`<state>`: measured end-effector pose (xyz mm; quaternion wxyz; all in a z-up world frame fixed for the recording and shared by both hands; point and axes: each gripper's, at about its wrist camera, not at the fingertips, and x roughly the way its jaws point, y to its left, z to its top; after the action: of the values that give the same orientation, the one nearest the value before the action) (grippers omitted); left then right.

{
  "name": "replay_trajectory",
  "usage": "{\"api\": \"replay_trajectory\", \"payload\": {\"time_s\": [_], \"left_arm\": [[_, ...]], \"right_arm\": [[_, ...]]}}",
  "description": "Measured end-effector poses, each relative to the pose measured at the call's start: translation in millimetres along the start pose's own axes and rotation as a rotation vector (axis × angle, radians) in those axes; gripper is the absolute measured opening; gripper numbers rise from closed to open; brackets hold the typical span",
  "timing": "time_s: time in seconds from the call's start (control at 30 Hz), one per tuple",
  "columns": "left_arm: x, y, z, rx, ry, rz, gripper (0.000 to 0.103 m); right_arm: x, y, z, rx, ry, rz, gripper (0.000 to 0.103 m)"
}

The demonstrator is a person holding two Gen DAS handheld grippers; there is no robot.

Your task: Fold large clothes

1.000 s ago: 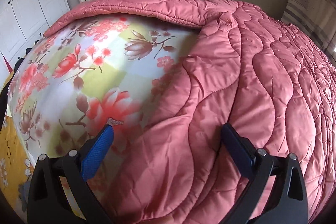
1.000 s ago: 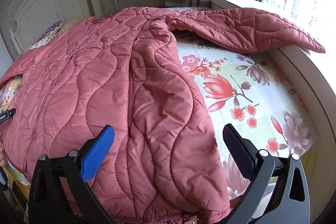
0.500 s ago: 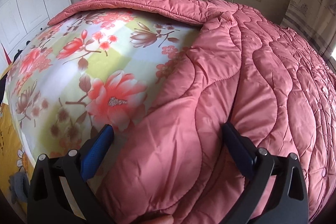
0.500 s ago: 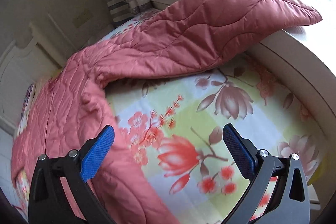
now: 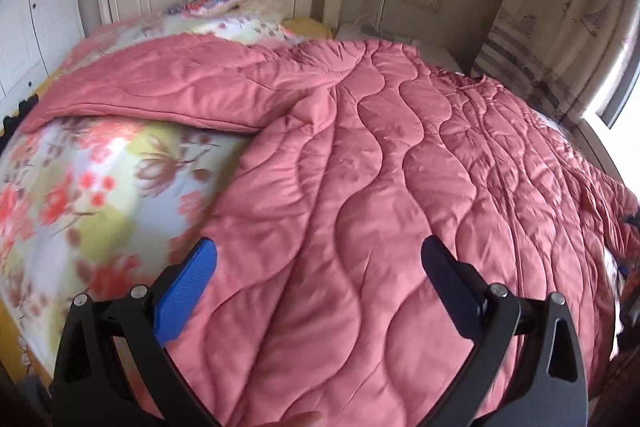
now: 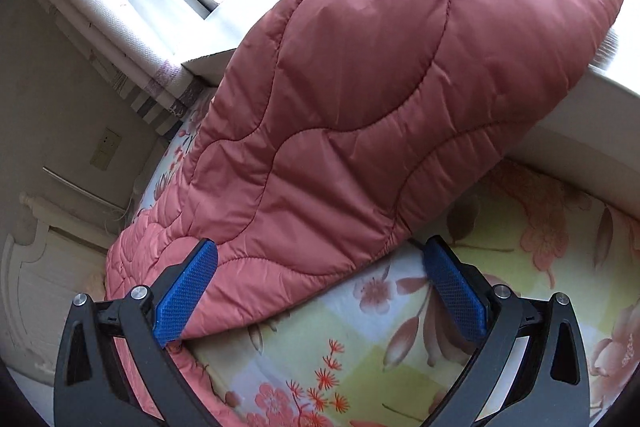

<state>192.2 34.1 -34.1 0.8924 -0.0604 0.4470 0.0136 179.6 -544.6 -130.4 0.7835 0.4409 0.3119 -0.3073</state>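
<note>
Pink quilted coat (image 5: 360,187) is seen spread across the flowered bed (image 5: 100,187), one sleeve (image 6: 400,87) laid up onto the window ledge (image 6: 580,99). Left gripper (image 5: 318,267) is held wide open over the coat; right gripper (image 6: 320,267) gapes around the sleeve's edge, nothing gripped.

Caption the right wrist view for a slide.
Open right gripper closing in on the pink quilted coat's sleeve, which drapes from the window sill onto the floral bedsheet.

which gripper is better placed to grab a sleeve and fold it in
Right. The right gripper is open with its fingers straddling the sleeve that reaches onto the sill. The left gripper, also open, hovers over the coat's body, away from its sleeve.
</note>
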Motion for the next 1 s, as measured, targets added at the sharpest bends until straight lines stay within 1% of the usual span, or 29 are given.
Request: {"api": "replay_trajectory", "payload": {"time_s": [0.03, 0.07, 0.1, 0.17, 0.2, 0.23, 0.27, 0.3, 0.33, 0.37, 0.43, 0.5, 0.57, 0.63, 0.7, 0.73, 0.77, 0.8, 0.87, 0.9, 0.93, 0.97, 1.0], "left_arm": [[11.5, -4.5, 5.9, -0.008, 0.022, 0.004, 0.101], [22.9, -7.6, 10.1, -0.011, 0.039, 0.016, 0.101], [36.6, -12.1, 14.3, -0.010, 0.058, 0.039, 0.101], [52.5, -16.5, 10.4, 0.001, 0.086, 0.059, 0.101], [59.9, -19.0, 7.4, 0.018, 0.093, 0.070, 0.101], [63.7, -19.7, 4.3, 0.040, 0.078, 0.084, 0.101], [63.8, -18.7, 0.4, 0.054, 0.056, 0.090, 0.101], [63.9, -19.1, -2.1, 0.063, 0.035, 0.095, 0.101], [63.8, -19.4, -2.8, 0.062, 0.023, 0.097, 0.101], [63.2, -18.9, -4.7, 0.060, 0.020, 0.099, 0.101], [64.1, -20.1, -3.3, 0.054, 0.017, 0.104, 0.101], [66.9, -22.1, -0.9, 0.046, 0.012, 0.115, 0.101], [63.9, -22.2, -4.8, 0.043, 0.007, 0.117, 0.101], [64.0, -21.6, -5.2, 0.039, 0.007, 0.113, 0.101], [63.5, -20.7, -6.7, 0.038, 0.006, 0.109, 0.101], [63.7, -20.6, -6.3, 0.036, 0.006, 0.107, 0.101], [64.0, -20.4, -5.8, 0.035, 0.006, 0.105, 0.101], [63.9, -19.9, -5.7, 0.034, 0.006, 0.103, 0.101], [63.7, -19.9, -5.7, 0.035, 0.006, 0.102, 0.101], [63.6, -19.9, -5.8, 0.036, 0.007, 0.102, 0.101], [63.6, -19.6, -5.9, 0.036, 0.007, 0.101, 0.101], [63.7, -19.5, -5.9, 0.037, 0.007, 0.100, 0.101], [63.6, -19.4, -5.6, 0.037, 0.007, 0.098, 0.101]], "right_arm": [[1.8, 0.7, 1.8, 0.003, 0.000, 0.011, 0.099], [4.9, 2.2, 4.3, 0.007, 0.007, 0.045, 0.099], [9.0, 4.1, 7.5, 0.010, 0.016, 0.062, 0.098], [17.1, 7.6, 15.2, 0.014, 0.015, 0.076, 0.088], [18.9, 7.9, 18.2, 0.018, 0.010, 0.096, 0.083], [20.9, 8.4, 22.3, 0.021, -0.001, 0.128, 0.066], [20.5, 10.2, 25.0, 0.012, -0.016, 0.134, 0.053], [17.1, 15.6, 22.7, -0.012, -0.041, 0.140, 0.048], [11.6, 20.7, 23.3, -0.040, -0.078, 0.160, 0.040], [2.9, 31.0, 23.5, -0.079, -0.128, 0.168, 0.038], [-21.1, 62.8, 19.4, -0.203, -0.243, 0.182, 0.032], [-48.2, 109.7, 5.8, -0.371, -0.361, 0.211, 0.030], [-65.7, 159.0, -15.0, -0.540, -0.425, 0.264, 0.030], [-78.0, 214.5, -55.9, -0.756, -0.448, 0.322, 0.030], [-78.7, 258.6, -105.0, -0.958, -0.413, 0.373, 0.030], [-72.8, 278.9, -135.3, -1.071, -0.364, 0.390, 0.030], [-63.7, 293.1, -161.4, -1.163, -0.307, 0.387, 0.031], [-47.4, 306.3, -191.2, -1.268, -0.225, 0.368, 0.031], [-19.6, 311.6, -233.4, -1.383, -0.102, 0.324, 0.031], [-0.7, 311.5, -247.8, -1.427, -0.036, 0.291, 0.032], [8.9, 307.1, -257.7, -1.450, 0.008, 0.268, 0.038], [18.0, 301.6, -264.6, -1.467, 0.055, 0.256, 0.054], [27.5, 294.0, -266.7, -1.479, 0.098, 0.263, 0.062]]}}
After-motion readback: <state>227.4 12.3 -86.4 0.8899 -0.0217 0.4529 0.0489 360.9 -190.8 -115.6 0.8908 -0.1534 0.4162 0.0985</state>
